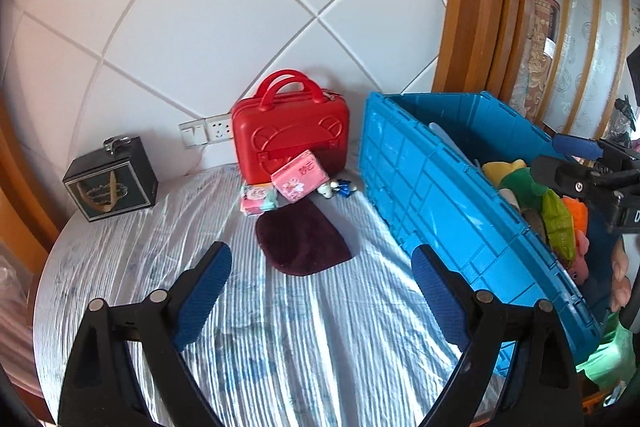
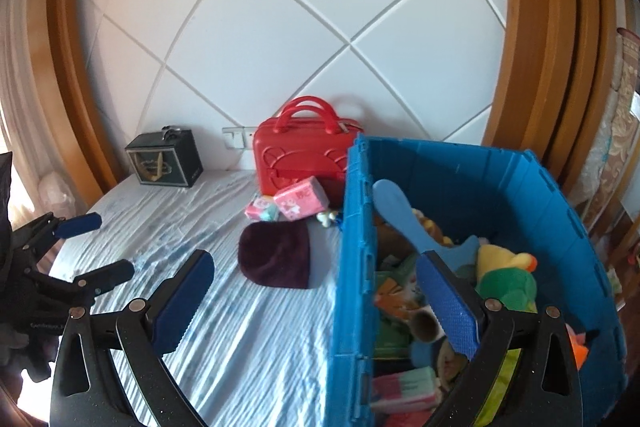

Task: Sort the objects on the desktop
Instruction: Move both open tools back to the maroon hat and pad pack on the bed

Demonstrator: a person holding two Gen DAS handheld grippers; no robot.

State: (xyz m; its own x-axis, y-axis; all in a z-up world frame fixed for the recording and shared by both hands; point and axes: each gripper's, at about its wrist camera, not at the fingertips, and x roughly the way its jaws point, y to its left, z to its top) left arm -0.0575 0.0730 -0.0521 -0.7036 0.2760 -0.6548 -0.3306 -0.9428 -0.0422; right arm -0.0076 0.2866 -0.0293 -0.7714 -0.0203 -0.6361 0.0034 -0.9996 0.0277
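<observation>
Blue crate (image 2: 460, 171) already full of toys. Left outside on bed (image 1: 280, 327): maroon hat (image 1: 302, 247), pink tissue packs (image 1: 298, 179), small figurine (image 1: 329, 190). Left hand-held gripper (image 1: 322, 287) spread, empty; right hand-held gripper (image 2: 316, 291) spread, empty.

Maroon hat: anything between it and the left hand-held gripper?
Nothing visible. The left hand-held gripper is open, with only bare striped sheet up to the maroon hat. The blue crate sits off to the right.

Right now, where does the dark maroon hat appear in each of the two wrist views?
Left wrist view: the maroon hat lies at the centre, on the striped sheet.
Right wrist view: the maroon hat lies left of centre, beside the blue crate.
Shared landmark: the red case behind it.
</observation>
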